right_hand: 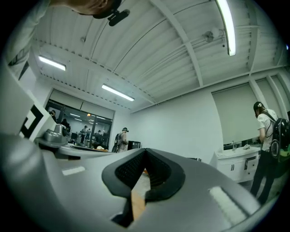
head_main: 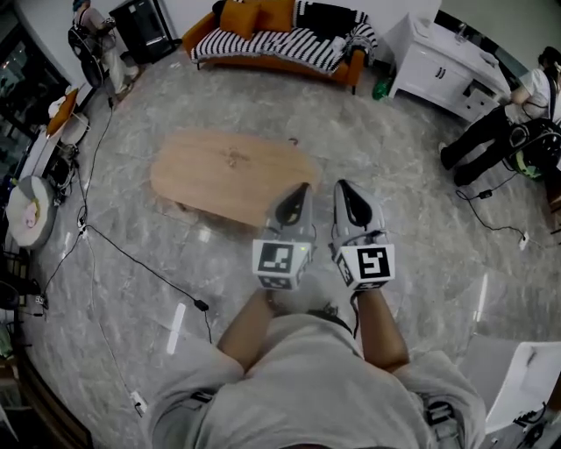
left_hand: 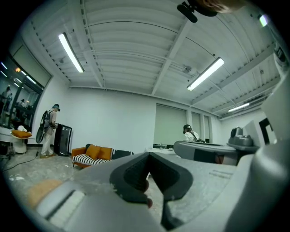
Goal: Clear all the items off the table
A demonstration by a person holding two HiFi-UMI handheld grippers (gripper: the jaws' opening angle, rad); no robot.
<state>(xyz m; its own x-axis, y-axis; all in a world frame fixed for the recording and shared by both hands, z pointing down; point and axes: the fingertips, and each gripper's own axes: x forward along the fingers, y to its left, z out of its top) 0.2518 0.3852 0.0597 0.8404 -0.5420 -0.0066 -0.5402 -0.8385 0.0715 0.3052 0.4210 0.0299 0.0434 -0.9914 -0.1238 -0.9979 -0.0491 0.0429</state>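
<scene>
Table lies beyond closed left gripper and right gripper.

Found no legible words, brand names, numbers or signs in any view. Made out only the black-and-white square markers on the cubes of the left gripper and the right gripper, which were coded block patterns rather than letters or digits. Caught a slice of one such marker at the edge of each gripper view, cut off and equally unreadable. Could not resolve any print on the white cabinet or the black unit at the far side of the room, as both were too small and too distant.
</scene>
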